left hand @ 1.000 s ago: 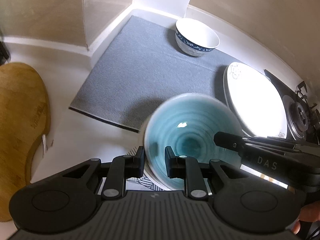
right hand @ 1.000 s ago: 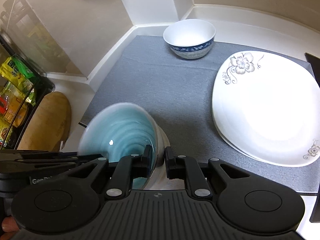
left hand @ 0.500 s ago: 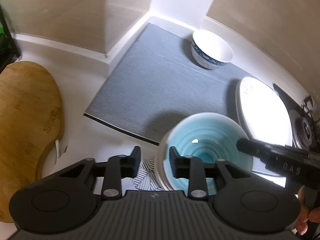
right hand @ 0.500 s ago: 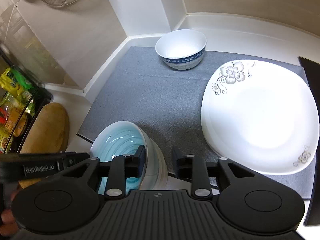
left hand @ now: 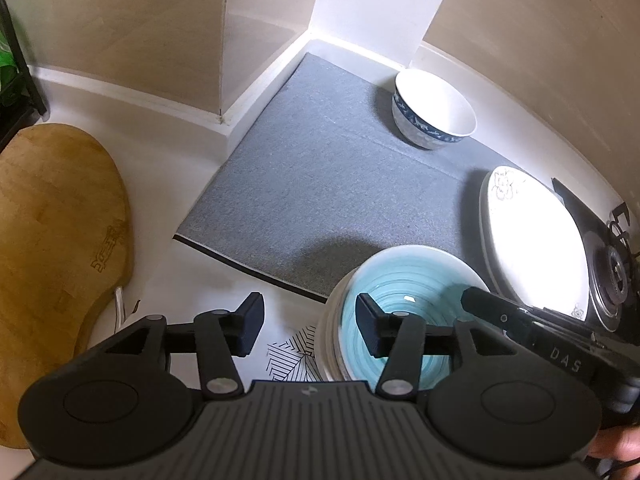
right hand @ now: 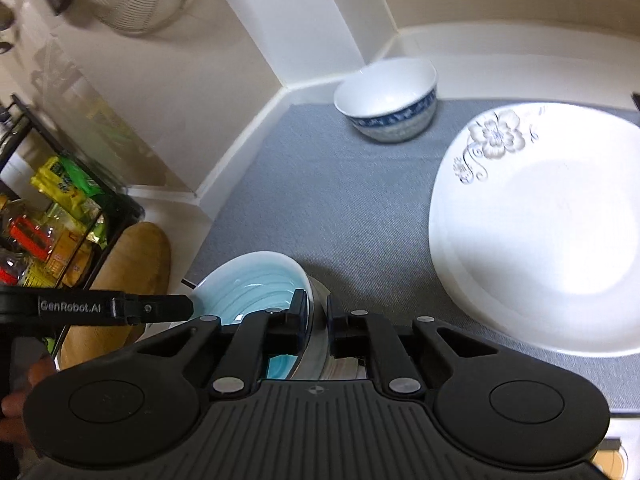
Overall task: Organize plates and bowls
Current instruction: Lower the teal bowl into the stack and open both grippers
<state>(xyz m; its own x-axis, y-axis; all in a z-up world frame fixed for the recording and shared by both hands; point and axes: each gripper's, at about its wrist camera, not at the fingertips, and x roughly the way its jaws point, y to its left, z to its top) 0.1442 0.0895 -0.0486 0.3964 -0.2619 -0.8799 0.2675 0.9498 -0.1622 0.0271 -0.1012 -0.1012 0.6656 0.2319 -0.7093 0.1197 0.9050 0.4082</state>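
Right wrist | your right gripper (right hand: 317, 320) tilts down, pinching teal bowl (right hand: 256, 280) rim | your left gripper (left hand: 308, 326), jaws just widening, straddles rim untouched | bowl at mat (left hand: 340, 184) edge

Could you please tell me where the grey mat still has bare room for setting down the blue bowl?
The grey mat is bare from the wall corner to its near edge, left of the blue-rimmed bowl and flowered plate. It is crowded at the near corner around the blue bowl.
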